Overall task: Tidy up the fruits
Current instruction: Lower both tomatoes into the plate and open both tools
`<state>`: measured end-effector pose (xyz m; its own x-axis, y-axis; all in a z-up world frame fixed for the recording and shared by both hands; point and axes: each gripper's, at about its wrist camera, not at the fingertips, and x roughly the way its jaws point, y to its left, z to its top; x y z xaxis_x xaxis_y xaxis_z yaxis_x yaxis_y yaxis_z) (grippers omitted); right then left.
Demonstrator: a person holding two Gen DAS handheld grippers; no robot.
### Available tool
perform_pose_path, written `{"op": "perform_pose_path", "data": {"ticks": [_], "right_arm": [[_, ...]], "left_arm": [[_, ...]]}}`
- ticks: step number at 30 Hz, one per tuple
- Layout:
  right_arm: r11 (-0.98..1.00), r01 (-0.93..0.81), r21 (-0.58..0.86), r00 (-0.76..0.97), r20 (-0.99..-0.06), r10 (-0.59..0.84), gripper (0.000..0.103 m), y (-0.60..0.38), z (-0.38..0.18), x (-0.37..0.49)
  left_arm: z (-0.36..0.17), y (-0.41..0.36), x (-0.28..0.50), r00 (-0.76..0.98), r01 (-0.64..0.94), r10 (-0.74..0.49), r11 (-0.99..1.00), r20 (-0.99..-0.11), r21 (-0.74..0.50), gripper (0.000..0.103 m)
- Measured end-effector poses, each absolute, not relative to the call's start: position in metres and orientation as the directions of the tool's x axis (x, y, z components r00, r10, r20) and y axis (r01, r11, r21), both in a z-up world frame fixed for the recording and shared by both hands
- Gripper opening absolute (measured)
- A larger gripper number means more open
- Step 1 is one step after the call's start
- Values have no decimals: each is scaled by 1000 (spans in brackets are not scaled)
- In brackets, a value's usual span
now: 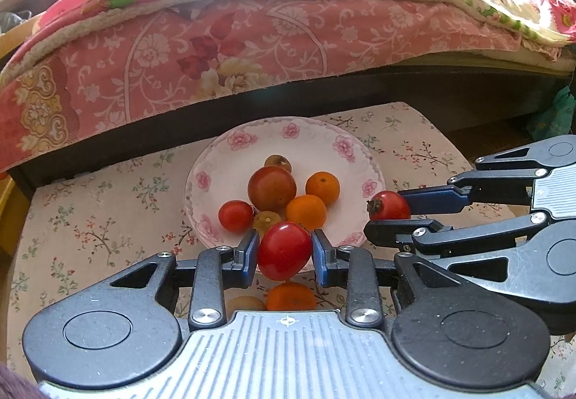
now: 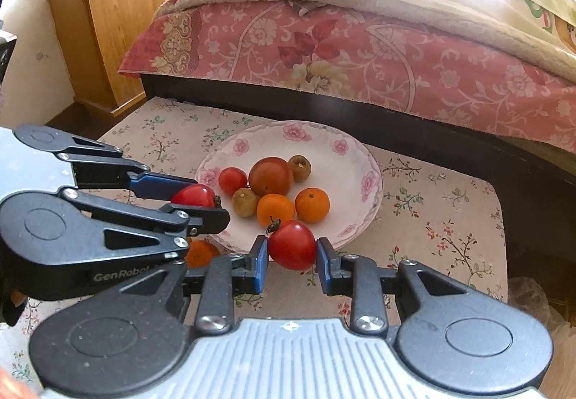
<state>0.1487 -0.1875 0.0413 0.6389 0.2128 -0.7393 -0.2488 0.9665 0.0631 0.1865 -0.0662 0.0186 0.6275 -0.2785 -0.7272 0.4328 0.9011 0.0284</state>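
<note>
A white plate (image 1: 216,161) with pink flowers sits on a floral-cloth table and holds several fruits: a big dark red tomato (image 1: 271,187), a small red tomato (image 1: 235,215), two oranges (image 1: 323,187) and small brownish fruits. My left gripper (image 1: 285,255) is shut on a red tomato (image 1: 284,251) above the plate's near rim. My right gripper (image 2: 292,251) is shut on a red tomato (image 2: 292,244) with a stem, at the plate's near right rim. Each gripper shows in the other's view, the left gripper (image 2: 201,199) and the right gripper (image 1: 390,215).
An orange (image 1: 291,296) and a pale round fruit (image 1: 246,302) lie on the cloth under my left gripper. A bed with a pink floral quilt (image 1: 216,49) runs close behind the table. A wooden cabinet (image 2: 108,21) stands at far left.
</note>
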Motion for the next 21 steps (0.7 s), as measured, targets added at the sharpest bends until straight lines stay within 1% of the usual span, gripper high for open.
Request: {"op": "perform_pose_path", "data": {"ticks": [21], "right_arm": [[966,-255,35,634,-748,195,32,-185,32,161]], "left_arm": [[8,-67,197,619,419,-256,907,-742,37,38]]}}
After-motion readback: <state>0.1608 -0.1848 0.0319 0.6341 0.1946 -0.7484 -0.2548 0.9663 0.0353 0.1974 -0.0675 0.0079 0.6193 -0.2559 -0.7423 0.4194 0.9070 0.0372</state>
